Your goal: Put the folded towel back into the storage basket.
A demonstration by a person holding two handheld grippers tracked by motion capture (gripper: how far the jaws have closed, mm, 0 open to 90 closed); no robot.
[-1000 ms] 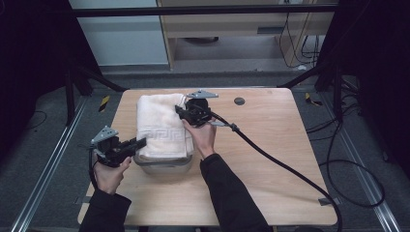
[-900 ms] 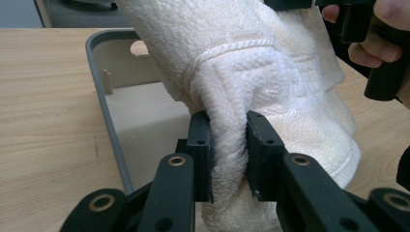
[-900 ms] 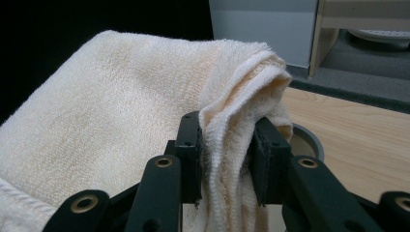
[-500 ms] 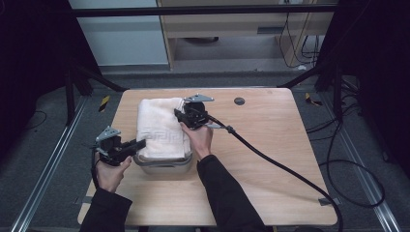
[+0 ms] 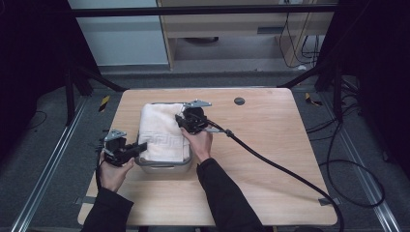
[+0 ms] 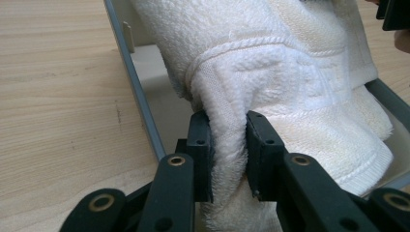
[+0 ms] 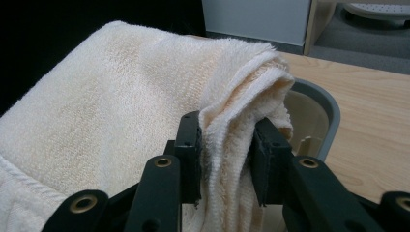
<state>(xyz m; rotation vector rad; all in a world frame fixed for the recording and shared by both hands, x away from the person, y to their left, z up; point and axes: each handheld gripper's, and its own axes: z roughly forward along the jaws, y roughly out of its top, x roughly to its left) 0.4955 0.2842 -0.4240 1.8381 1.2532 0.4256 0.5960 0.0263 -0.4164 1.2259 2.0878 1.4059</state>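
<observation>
A folded white towel (image 5: 160, 130) lies over a grey bin (image 5: 164, 166) on the wooden table. My left gripper (image 5: 140, 147) is shut on the towel's near left corner; in the left gripper view a thick fold of towel (image 6: 270, 87) is pinched between the jaws of the left gripper (image 6: 227, 154), above the bin's grey rim (image 6: 138, 92). At the towel's right edge my right gripper (image 5: 183, 120) is shut on a bunched corner. In the right gripper view the towel (image 7: 121, 87) is squeezed in the right gripper (image 7: 225, 159), with the bin's rounded corner (image 7: 326, 108) behind.
A thick black cable (image 5: 280, 166) runs from the right gripper across the table to its front right edge. A small dark round disc (image 5: 239, 101) sits near the table's far edge. Bare wood (image 5: 290, 130) spreads to the right of the bin.
Both hands have sunk a little with the towel, which now sits lower over the bin. Both grips stay the same.
</observation>
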